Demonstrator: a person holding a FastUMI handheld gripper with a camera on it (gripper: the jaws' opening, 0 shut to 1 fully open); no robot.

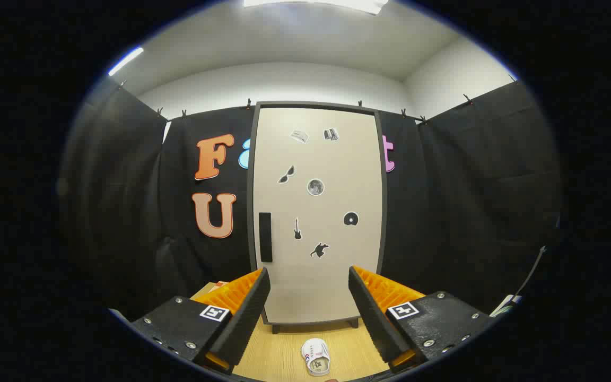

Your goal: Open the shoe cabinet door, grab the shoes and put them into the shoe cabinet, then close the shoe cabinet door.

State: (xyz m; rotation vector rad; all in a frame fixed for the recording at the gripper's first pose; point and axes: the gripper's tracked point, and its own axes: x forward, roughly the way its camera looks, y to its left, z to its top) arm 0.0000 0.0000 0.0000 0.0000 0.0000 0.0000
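Note:
A tall beige shoe cabinet [316,212] with a dark frame stands upright beyond my fingers, its door shut. A black vertical handle [265,237] sits on the door's left side, and several small stickers dot the door. A small white shoe [315,357] lies on the wooden floor [279,355] between my fingers, in front of the cabinet's base. My gripper [310,300] is open, with nothing between its fingers, and is held well back from the door.
Black cloth walls close in the booth on both sides of the cabinet. A cable and some pale items [507,305] show past the right finger. White room walls and ceiling lights rise above the cloth.

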